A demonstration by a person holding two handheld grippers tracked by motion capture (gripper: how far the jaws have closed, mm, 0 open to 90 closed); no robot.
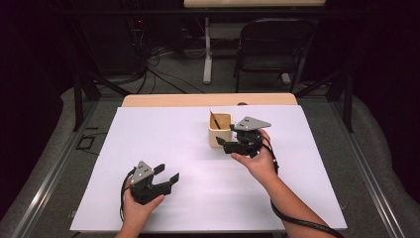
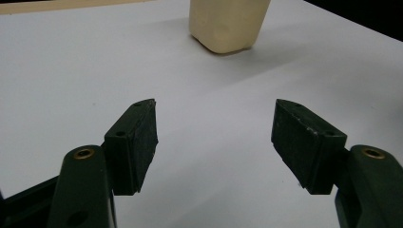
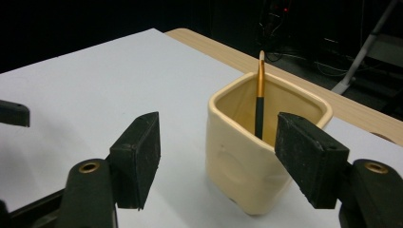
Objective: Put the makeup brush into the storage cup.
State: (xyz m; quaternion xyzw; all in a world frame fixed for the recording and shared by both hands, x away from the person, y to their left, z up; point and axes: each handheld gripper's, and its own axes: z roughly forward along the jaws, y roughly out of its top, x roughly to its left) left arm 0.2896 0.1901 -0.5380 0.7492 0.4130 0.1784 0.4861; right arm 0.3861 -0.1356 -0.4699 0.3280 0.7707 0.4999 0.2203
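High view looks forward and down over the white table, left gripper view rides low, facing the cream cup from afar, right gripper view sits close on that same cup.

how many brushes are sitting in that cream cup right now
1. A single brush stands tilted inside the cream cup, leaning against its far wall. The cup's bottom isn't visible, so something short could lie hidden there.

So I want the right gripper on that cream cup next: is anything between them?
Nothing visible. The right gripper is open, its jaws either side of the cream cup, with bare white table around it. A brush stands inside the cup.
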